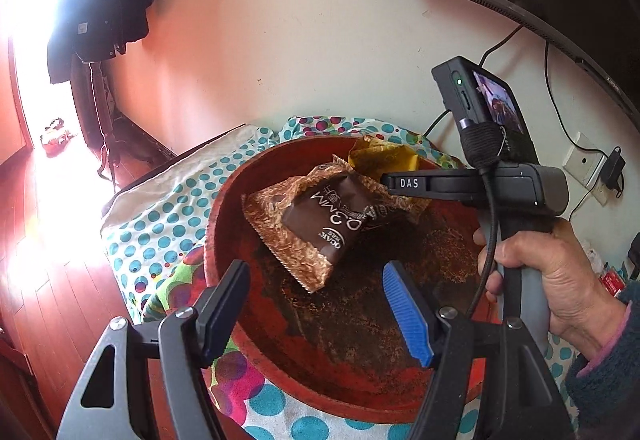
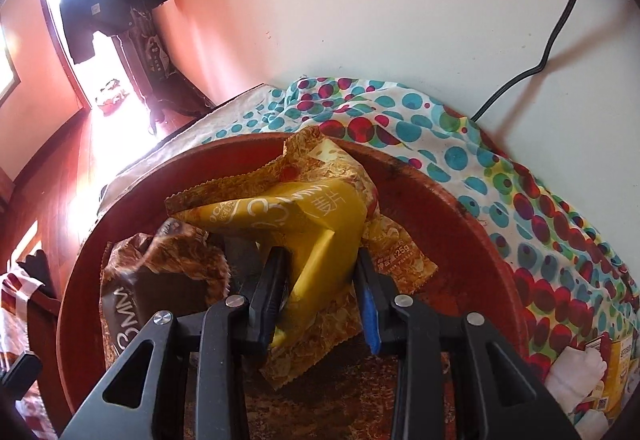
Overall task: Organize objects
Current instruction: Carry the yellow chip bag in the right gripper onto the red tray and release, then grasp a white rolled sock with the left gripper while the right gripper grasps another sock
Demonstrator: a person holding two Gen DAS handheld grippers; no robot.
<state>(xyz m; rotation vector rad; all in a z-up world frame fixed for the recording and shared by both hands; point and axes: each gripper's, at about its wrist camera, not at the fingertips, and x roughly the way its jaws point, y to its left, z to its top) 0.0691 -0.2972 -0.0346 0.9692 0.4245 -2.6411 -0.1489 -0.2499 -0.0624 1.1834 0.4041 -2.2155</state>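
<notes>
Polka-dot cloth point(image 2: 460, 156) covers the table under my red bowl point(image 2: 432, 200). My right gripper point(image 2: 320, 280) is clamped on the yellow snack packet point(image 2: 316, 224), its long axis running from 5 toward 11 o'clock inside the bowl. Beside it at 8 o'clock lies the brown snack packet point(image 1: 320, 224). My left gripper point(image 1: 316, 308) hangs over the bowl, jaws apart, nothing between them.
</notes>
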